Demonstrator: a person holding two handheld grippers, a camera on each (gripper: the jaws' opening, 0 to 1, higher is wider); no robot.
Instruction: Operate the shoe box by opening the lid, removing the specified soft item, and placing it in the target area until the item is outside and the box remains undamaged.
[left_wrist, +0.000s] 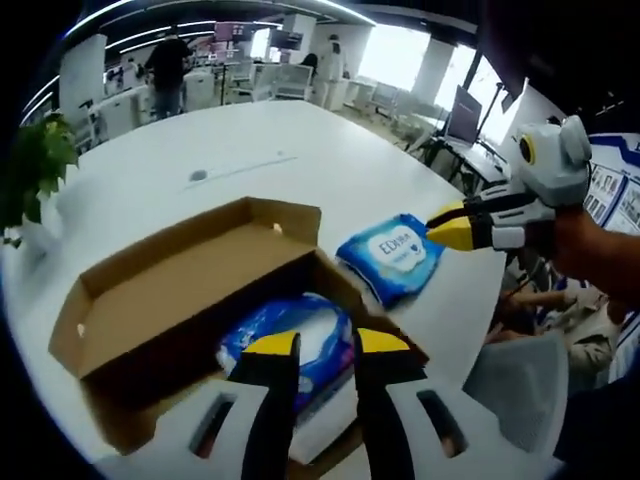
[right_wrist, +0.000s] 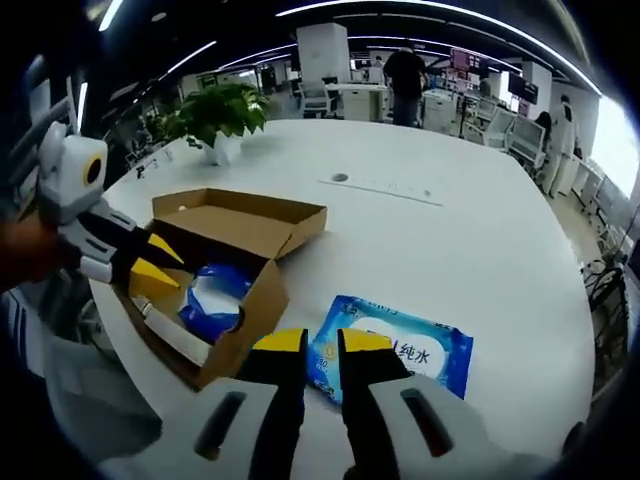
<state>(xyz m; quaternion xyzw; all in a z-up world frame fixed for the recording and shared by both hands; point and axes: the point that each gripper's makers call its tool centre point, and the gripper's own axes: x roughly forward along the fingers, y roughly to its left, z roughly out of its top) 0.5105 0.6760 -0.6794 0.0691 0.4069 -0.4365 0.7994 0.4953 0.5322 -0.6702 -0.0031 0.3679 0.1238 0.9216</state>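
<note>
Blue wipes pack (left_wrist: 394, 253) (right_wrist: 393, 358) out of box, flat on white table (left_wrist: 250, 150) (right_wrist: 430, 240), just beside open shoe box (left_wrist: 190, 300) (right_wrist: 225, 270) near table edge. Brown cardboard, lid (left_wrist: 175, 270) (right_wrist: 240, 217) swung back and lying open, inner face up. Second blue-and-white soft pack (left_wrist: 290, 340) (right_wrist: 212, 297) inside box, lying in bottom. Left gripper (left_wrist: 326, 343) (right_wrist: 158, 262) above box opening, yellow tips over the pack inside, jaws close together with narrow gap, nothing visibly clamped; in right gripper view, tips at box's near rim. Right gripper (right_wrist: 309, 342) (left_wrist: 450, 225) at near edge of the outside pack, jaws almost together, slim gap, tips at or just over pack's edge; contact not clear. In left gripper view, yellow tips at pack's corner, grip not confirmed. Potted plant (left_wrist: 35, 165) (right_wrist: 215, 115) at far table edge, well apart from box. Small dark round spot (left_wrist: 198, 176) (right_wrist: 340, 178) on tabletop past the box. Person standing (left_wrist: 165, 70) (right_wrist: 405, 75) among office desks in background.
</note>
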